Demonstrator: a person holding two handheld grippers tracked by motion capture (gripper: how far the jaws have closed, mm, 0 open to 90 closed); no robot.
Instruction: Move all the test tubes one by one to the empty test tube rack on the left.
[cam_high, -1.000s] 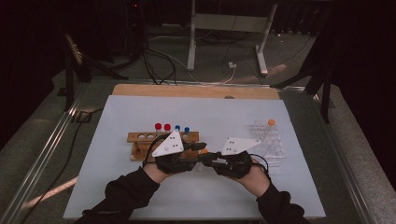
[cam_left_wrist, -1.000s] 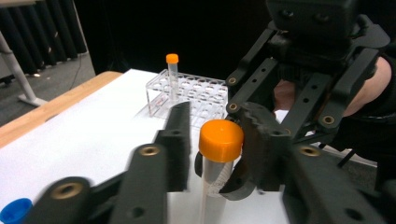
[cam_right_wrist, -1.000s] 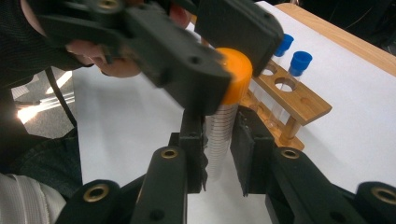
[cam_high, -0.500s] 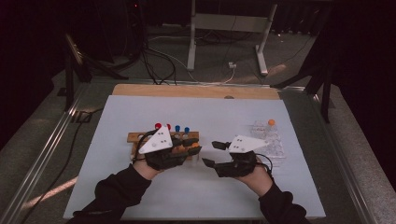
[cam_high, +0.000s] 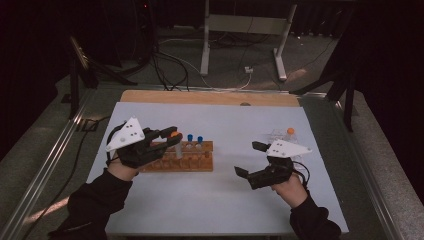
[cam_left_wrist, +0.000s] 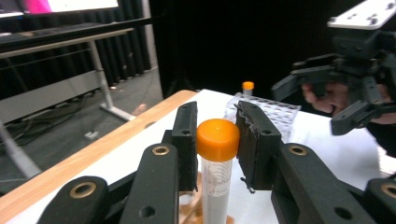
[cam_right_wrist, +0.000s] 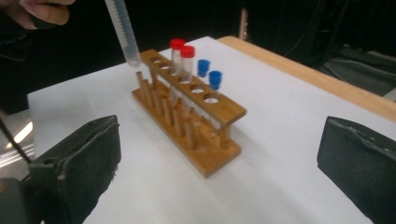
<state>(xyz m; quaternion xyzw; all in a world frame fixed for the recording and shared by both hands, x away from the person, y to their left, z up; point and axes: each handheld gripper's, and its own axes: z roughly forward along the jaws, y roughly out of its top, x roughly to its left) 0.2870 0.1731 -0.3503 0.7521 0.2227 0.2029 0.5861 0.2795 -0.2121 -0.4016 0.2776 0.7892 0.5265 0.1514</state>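
Observation:
My left gripper (cam_high: 172, 137) is shut on an orange-capped tube (cam_high: 175, 142), pinching it just below the cap (cam_left_wrist: 217, 139). The tube hangs upright over the left end of a wooden tube rack (cam_high: 182, 159). In the right gripper view its clear lower end (cam_right_wrist: 123, 35) sits just above the rack (cam_right_wrist: 189, 109), which holds two red-capped tubes (cam_right_wrist: 181, 50) and two blue-capped tubes (cam_right_wrist: 209, 73). My right gripper (cam_high: 249, 159) is open with nothing between its pads (cam_right_wrist: 81, 158), low over the table to the right of the rack.
A clear plastic rack (cam_high: 282, 139) with one orange-capped tube (cam_left_wrist: 248, 87) stands behind my right hand. White mat (cam_high: 220, 200) covers the table, with a wooden strip (cam_high: 210, 97) along the far edge. Metal rails run along both sides.
The two grippers were close together in front of the rack. They have parted: the left went left and up with the tube over the rack, the right drew back to the right, open.

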